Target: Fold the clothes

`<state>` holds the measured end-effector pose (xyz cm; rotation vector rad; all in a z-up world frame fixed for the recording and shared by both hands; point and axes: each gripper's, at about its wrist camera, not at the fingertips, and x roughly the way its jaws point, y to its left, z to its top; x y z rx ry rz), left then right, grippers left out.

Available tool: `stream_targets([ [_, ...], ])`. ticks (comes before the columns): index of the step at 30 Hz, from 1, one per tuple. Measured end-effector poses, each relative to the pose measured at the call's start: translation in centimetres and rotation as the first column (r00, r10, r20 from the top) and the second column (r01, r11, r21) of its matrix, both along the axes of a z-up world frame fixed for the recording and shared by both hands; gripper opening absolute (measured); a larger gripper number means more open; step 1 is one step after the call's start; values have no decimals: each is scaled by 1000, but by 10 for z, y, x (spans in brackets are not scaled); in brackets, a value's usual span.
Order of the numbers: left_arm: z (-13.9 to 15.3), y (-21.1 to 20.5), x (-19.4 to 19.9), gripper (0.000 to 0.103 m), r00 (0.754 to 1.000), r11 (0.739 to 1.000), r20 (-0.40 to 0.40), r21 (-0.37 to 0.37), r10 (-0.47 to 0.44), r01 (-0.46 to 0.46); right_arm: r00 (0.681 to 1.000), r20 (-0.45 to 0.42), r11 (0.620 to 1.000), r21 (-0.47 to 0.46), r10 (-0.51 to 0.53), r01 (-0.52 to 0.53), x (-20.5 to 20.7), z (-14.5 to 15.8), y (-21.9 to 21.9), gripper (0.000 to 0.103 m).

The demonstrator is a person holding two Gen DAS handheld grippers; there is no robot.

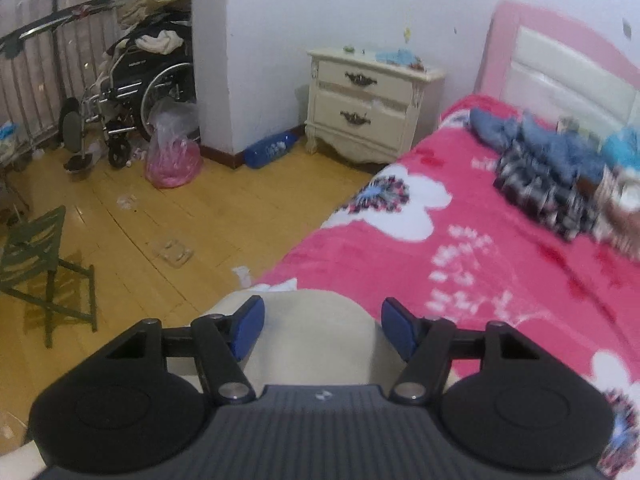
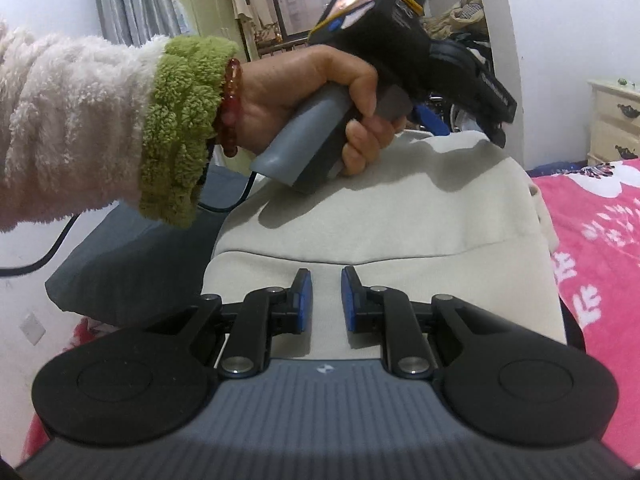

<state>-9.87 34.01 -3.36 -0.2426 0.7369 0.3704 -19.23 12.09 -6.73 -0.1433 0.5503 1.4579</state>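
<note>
Blue pads of my right gripper [image 2: 325,300] sit lowest in the right wrist view, drawn near together with only a thin gap, and I see nothing pinched between them; under them lies the cream garment [image 2: 400,216]. My left gripper [image 1: 323,326] has its jaws spread wide, also empty, with the same cream cloth showing between and below the pads at the lower middle of the left view.

Going outward, the cream garment lies over the edge of the bed [image 1: 460,240], whose pink flowered blanket fills the right side of both views. More clothes [image 1: 560,168], blue and checked, are heaped at the upper right of the left view, blurred, well apart from both grippers.

What could go wrong, as I judge it: the garment rests partly off the bed edge, above the wooden floor [image 1: 180,220], so a pull from one side only may drag it down. The narrow right jaws may also close on one layer alone, or on the blanket with it, and the fold would come crooked.

About the pose: in the right view a hand [image 2: 320,100] in a fluffy white and green sleeve [image 2: 100,128] grips the handle of the left gripper at upper middle, tilted downward toward the cloth. Its cable [image 2: 60,236] hangs at left and could catch the fabric.
</note>
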Motion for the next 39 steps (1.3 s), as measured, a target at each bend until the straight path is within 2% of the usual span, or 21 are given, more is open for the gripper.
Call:
stream_targets([
  [4, 35, 10, -30, 66, 995, 996, 82, -76, 51, -45, 1000, 16, 1000, -18, -9, 9, 1, 1, 4, 15],
  [8, 58, 7, -95, 67, 983, 987, 159, -146, 95, -72, 999, 44, 999, -34, -20, 22, -4, 4, 8, 15],
  [12, 59, -10, -160, 71, 982, 987, 150, -129, 118, -99, 996, 89, 997, -66, -28, 34, -11, 9, 16, 16],
  [16, 43, -27, -200, 71, 987, 991, 117, -84, 112, -102, 992, 119, 993, -105, -37, 50, -17, 13, 25, 17],
  [19, 28, -33, -209, 69, 987, 988, 81, -76, 139, -133, 993, 106, 991, -123, -47, 60, -12, 18, 22, 17],
  [22, 19, -40, -210, 69, 984, 985, 80, -74, 159, -153, 994, 100, 989, -137, -47, 61, -10, 20, 21, 17],
  [28, 14, -51, -195, 73, 984, 985, 47, -9, 173, -173, 996, 61, 990, -124, -66, 73, -2, 19, 14, 17],
  [31, 12, -56, -191, 73, 980, 981, 43, 4, 193, -193, 996, 15, 992, -89, -83, 84, 10, 28, 6, 23],
  [34, 13, -59, -189, 73, 976, 977, 34, 12, 213, -214, 989, 10, 989, -9, -149, 150, 26, 45, -5, 24],
  [37, 12, -65, -186, 73, 973, 972, 24, 35, 230, -231, 982, 66, 985, 11, -174, 174, 37, 50, -8, 24],
  [39, 10, -71, -182, 73, 970, 968, 16, 63, 243, -244, 978, 122, 984, -36, -167, 173, 43, 38, 3, 24],
])
